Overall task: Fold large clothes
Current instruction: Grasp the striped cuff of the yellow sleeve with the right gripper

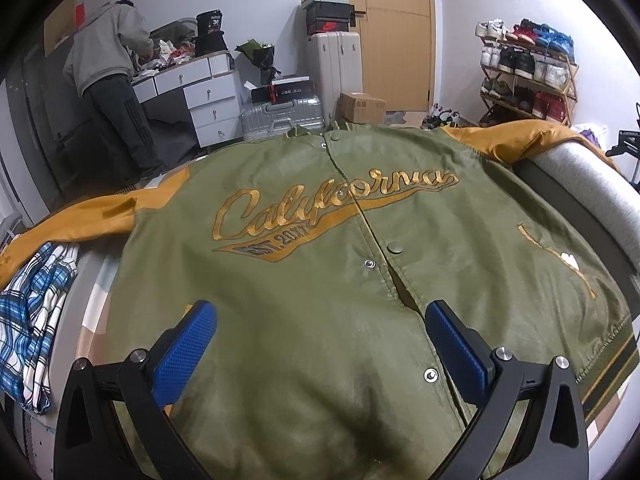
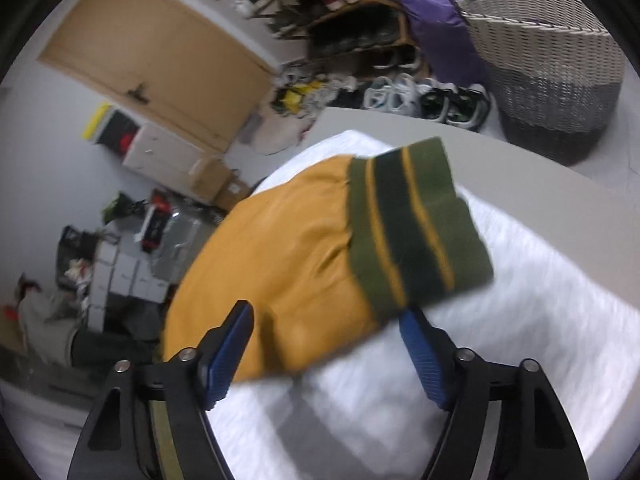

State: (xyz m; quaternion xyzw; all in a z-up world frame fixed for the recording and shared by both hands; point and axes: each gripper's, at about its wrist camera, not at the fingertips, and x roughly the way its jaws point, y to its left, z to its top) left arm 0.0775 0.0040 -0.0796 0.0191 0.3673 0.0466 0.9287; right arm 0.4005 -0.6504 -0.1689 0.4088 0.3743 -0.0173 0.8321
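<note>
varsity jacket (image 1: 320,240) spread flat, front up, on the bed (image 2: 520,300)

left tool (image 1: 320,320) hovers gaping over its hem; right tool (image 2: 326,332) spread wide around the mustard sleeve (image 2: 288,264), not clamped.

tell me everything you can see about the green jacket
The jacket is an olive green varsity style with a slightly shiny body, mustard yellow sleeves and striped green ribbed cuffs and hem. It lies front up, spread flat on the bed, collar away from the camera, partly snapped shut with the lower front gaping. Gold "California" script crosses the chest. The left gripper hovers open over its lower front; the right gripper is open around one sleeve end.
</note>
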